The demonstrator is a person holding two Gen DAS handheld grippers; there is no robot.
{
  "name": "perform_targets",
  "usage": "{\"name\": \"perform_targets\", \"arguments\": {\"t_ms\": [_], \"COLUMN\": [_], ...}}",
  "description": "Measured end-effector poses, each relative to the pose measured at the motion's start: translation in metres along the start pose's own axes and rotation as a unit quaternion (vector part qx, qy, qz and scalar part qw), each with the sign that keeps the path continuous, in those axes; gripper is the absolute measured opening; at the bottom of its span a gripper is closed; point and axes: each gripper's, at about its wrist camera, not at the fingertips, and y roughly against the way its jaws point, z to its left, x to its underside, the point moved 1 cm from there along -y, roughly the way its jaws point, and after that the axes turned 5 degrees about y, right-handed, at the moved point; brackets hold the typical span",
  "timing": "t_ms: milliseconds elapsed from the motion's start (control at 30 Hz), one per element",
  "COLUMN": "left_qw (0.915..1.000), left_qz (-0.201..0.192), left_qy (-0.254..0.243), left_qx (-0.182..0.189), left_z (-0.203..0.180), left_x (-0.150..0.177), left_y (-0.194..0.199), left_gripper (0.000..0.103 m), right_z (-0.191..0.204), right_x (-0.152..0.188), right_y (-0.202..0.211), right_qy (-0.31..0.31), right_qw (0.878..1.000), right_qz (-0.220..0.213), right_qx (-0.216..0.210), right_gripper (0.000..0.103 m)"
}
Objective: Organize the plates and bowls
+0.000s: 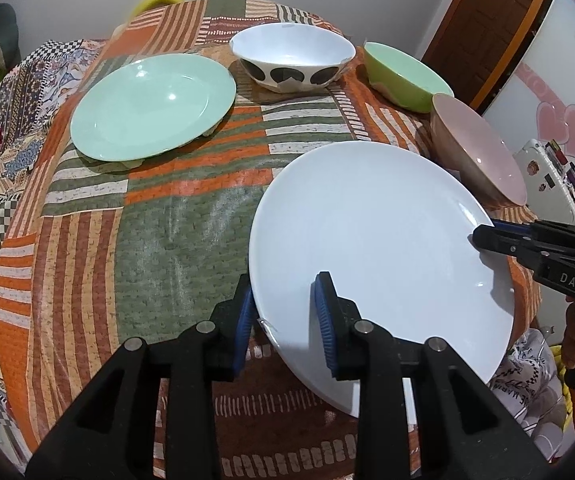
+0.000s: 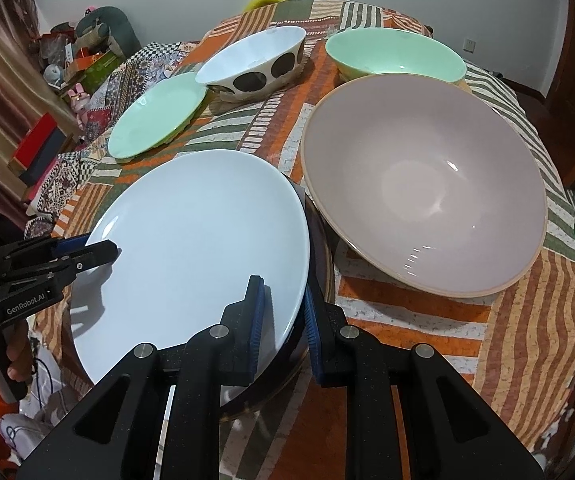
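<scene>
fingers of the left gripper (image 1: 285,312) and right gripper (image 2: 283,320) each straddle opposite rims of the white plate (image 1: 367,240) at the table's (image 1: 159,216) near edge, apparently steadying it for lifting toward the green plate (image 1: 151,104).

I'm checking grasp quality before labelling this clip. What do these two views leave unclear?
- Left wrist view: white plate covers the table under it, so whether it is lifted is unclear.
- Right wrist view: the dark item under the plate's right edge is mostly hidden.
- Pink bowl: its base is hidden behind the plate.
</scene>
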Motion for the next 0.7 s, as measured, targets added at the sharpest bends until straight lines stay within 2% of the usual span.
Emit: {"name": "perform_targets", "arguments": {"t_ms": [167, 367, 433, 633, 700], "left_qw": [0.9998, 0.9993, 0.9989, 0.9948, 0.9926], "left_qz": [-0.012, -0.034, -0.044, -0.092, -0.108], "left_qy": [-0.013, -0.008, -0.005, 0.008, 0.012], "left_qx": [-0.008, -0.010, -0.014, -0.042, -0.055], "left_z": [-0.003, 0.003, 0.007, 0.029, 0.038], "left_x": [0.000, -0.003, -0.005, -0.019, -0.027], "left_y": [0.003, 0.020, 0.028, 0.058, 0.067], "left_gripper": [0.029, 0.033, 0.036, 0.051, 0.060], "right_z": [0.001, 0.003, 0.007, 0.029, 0.037], "right_x": [0.000, -0.008, -0.013, -0.038, -0.048], "right_y": [0.010, 0.020, 0.022, 0.029, 0.029], "right_qy": [0.011, 0.021, 0.025, 0.049, 0.057], "right_qw": [1.000, 0.999, 0.999, 0.996, 0.995], "right_qz": [-0.011, -0.022, -0.030, -0.066, -0.078], "right_qx": [0.027, 0.037, 0.033, 0.025, 0.021], "right_gripper": [0.018, 0.018, 0.019, 0.031, 0.036]}}
